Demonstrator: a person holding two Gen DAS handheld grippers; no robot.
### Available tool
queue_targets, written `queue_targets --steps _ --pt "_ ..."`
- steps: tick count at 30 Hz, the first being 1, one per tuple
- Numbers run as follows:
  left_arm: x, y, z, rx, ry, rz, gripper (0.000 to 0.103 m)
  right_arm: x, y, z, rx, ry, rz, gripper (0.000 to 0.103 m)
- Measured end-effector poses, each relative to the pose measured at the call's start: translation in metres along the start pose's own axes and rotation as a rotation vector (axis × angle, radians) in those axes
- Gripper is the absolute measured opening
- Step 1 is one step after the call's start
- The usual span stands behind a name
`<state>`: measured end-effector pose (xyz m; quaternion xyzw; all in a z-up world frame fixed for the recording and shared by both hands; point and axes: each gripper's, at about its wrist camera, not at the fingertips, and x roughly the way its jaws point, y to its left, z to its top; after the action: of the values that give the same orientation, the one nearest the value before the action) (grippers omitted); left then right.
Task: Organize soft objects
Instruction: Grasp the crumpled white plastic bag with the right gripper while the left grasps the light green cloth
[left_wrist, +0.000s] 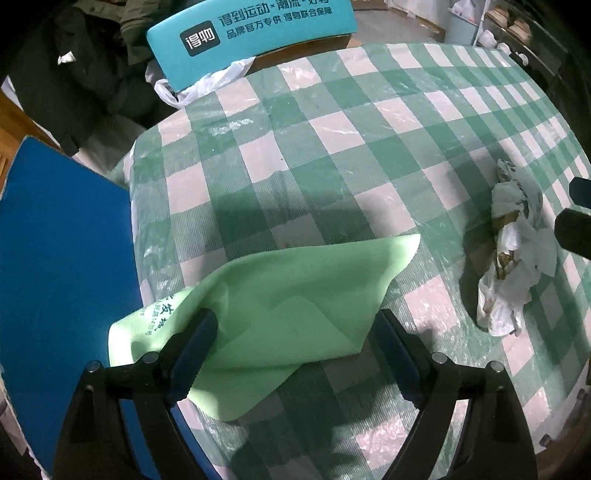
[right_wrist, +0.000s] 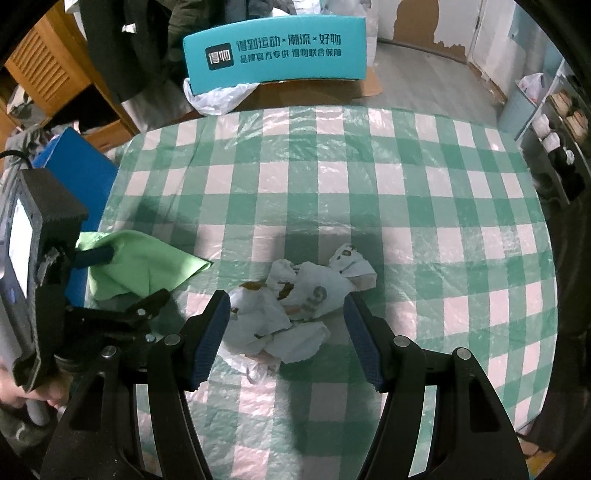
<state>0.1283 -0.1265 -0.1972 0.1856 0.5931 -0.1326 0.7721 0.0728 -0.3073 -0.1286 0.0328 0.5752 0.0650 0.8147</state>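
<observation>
A light green cloth (left_wrist: 280, 295) with printed text lies folded near the table's left edge, between the fingers of my open left gripper (left_wrist: 295, 332). It also shows in the right wrist view (right_wrist: 144, 266). A crumpled white bag with brown stains (right_wrist: 291, 310) lies on the checked tablecloth, between the fingers of my open right gripper (right_wrist: 286, 314). The bag shows at the right in the left wrist view (left_wrist: 513, 251). The left gripper (right_wrist: 96, 256) appears at the left of the right wrist view.
The green-and-white checked table (right_wrist: 332, 177) carries a clear plastic cover. A teal printed chair back (right_wrist: 275, 50) stands at the far edge with a white plastic bag (right_wrist: 218, 98). A blue board (left_wrist: 62, 266) is left of the table. Shelves (right_wrist: 557, 122) stand right.
</observation>
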Motion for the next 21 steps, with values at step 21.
queue_targets --steps 21 --pt "-0.001 -0.011 -0.011 0.035 -0.087 -0.013 0.067 0.070 0.008 -0.013 0.044 0.110 -0.095 0.062"
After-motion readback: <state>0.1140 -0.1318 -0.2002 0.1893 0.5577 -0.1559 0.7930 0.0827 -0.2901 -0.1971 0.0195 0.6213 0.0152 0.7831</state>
